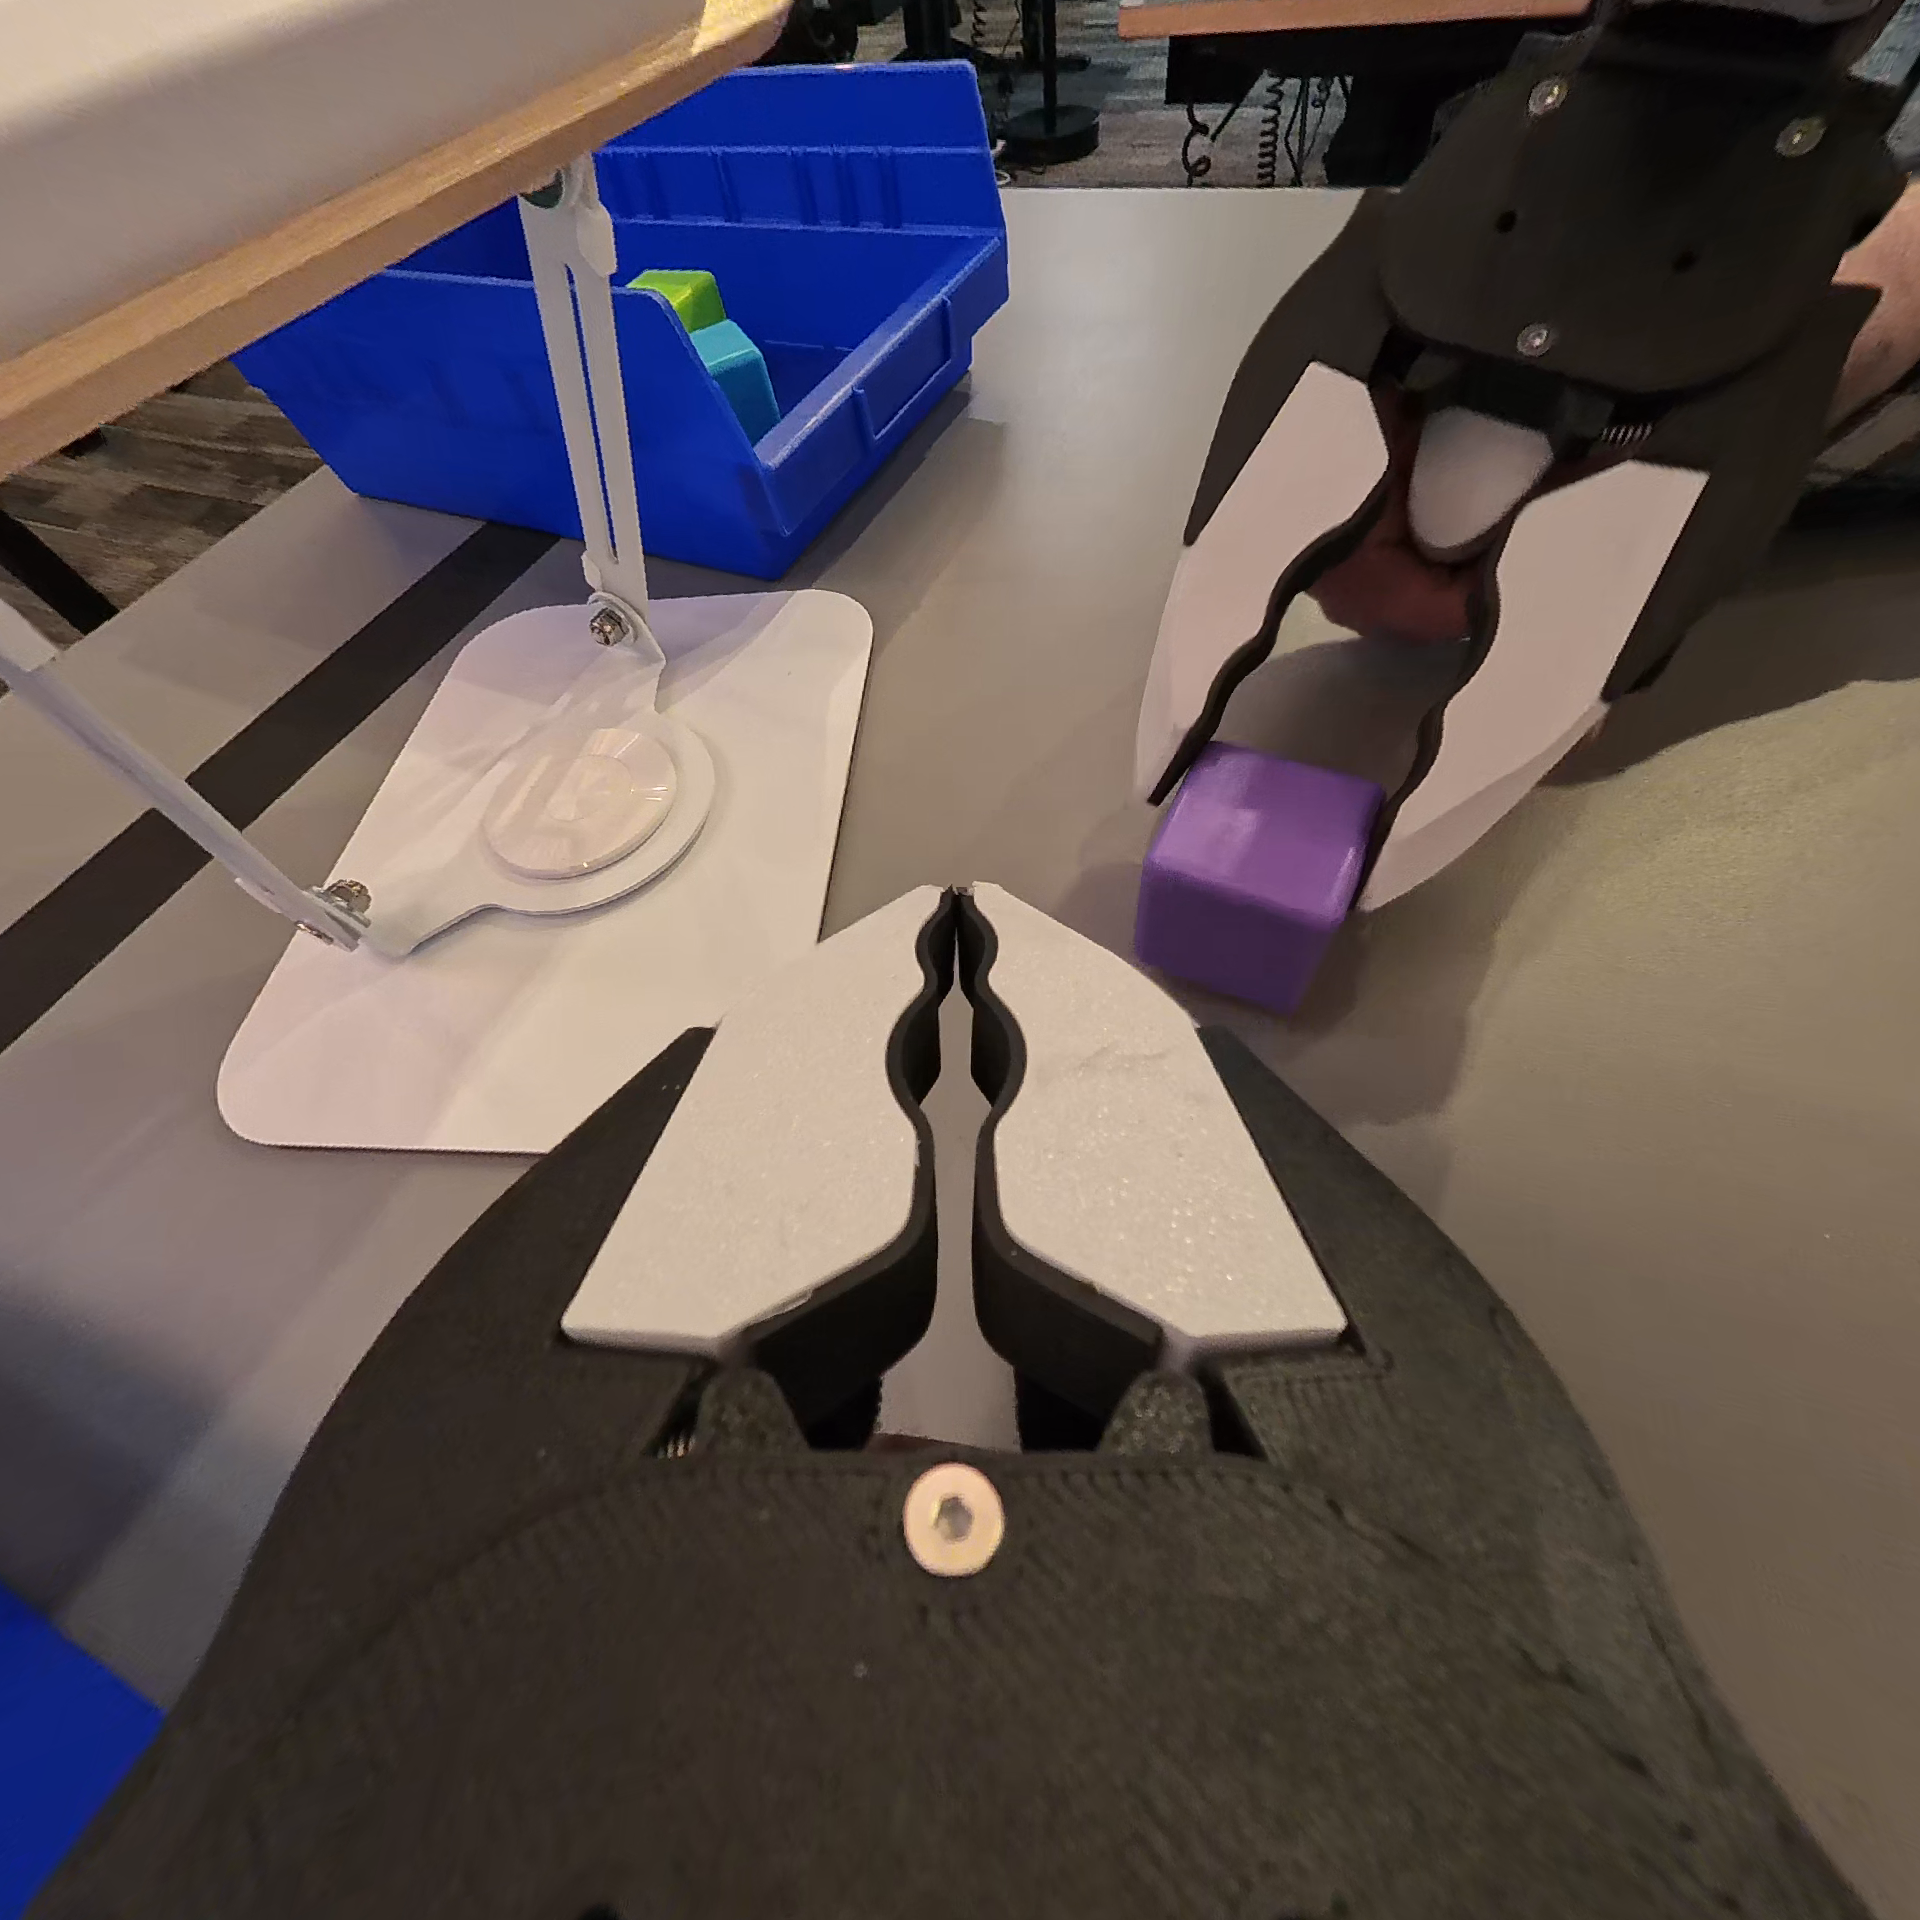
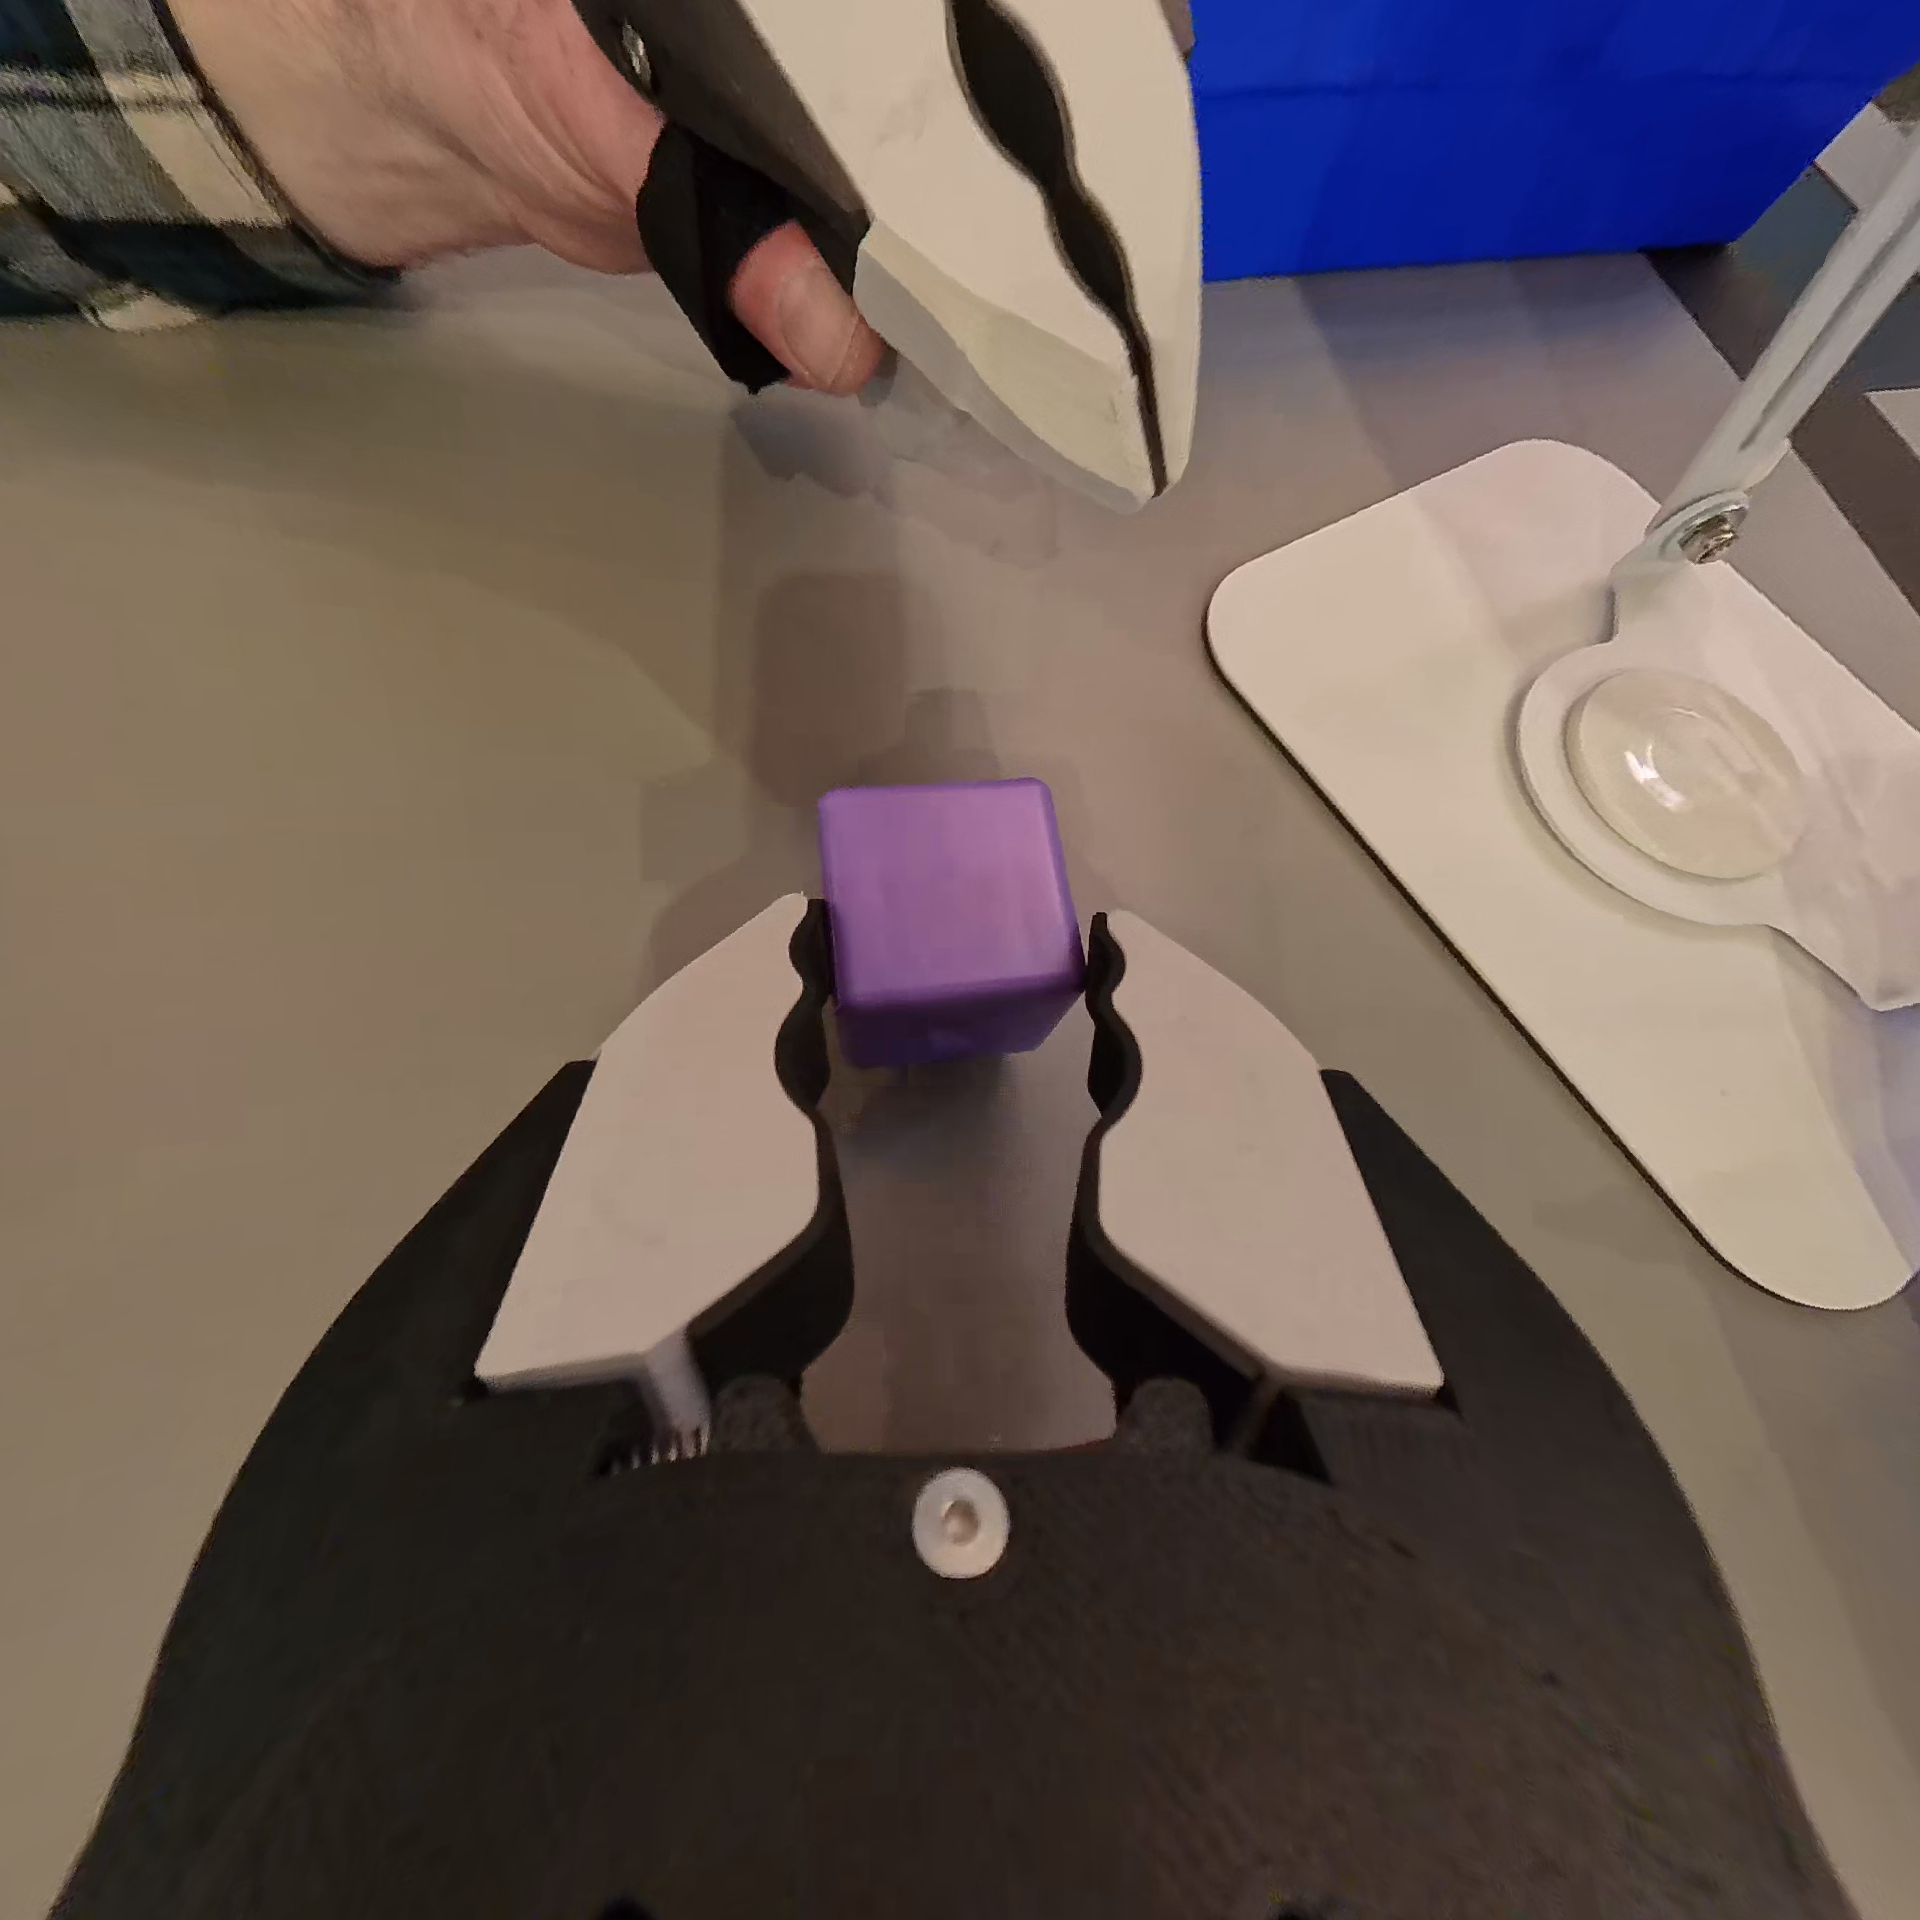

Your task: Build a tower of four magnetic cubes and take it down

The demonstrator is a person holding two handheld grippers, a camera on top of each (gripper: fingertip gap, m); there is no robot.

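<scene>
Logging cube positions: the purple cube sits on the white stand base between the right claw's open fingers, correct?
Not quite. The purple cube sits on the grey table, beside the white stand base, as the right wrist view shows. It is between the open right claw fingers.

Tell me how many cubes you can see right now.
3: a purple cube on the table between the right gripper fingers, and a green cube and teal cube in the blue bin. The bin's wall may hide more.

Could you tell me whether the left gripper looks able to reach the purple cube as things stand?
Probably not cleanly: the right gripper already straddles the purple cube, and the left gripper is shut.
</scene>
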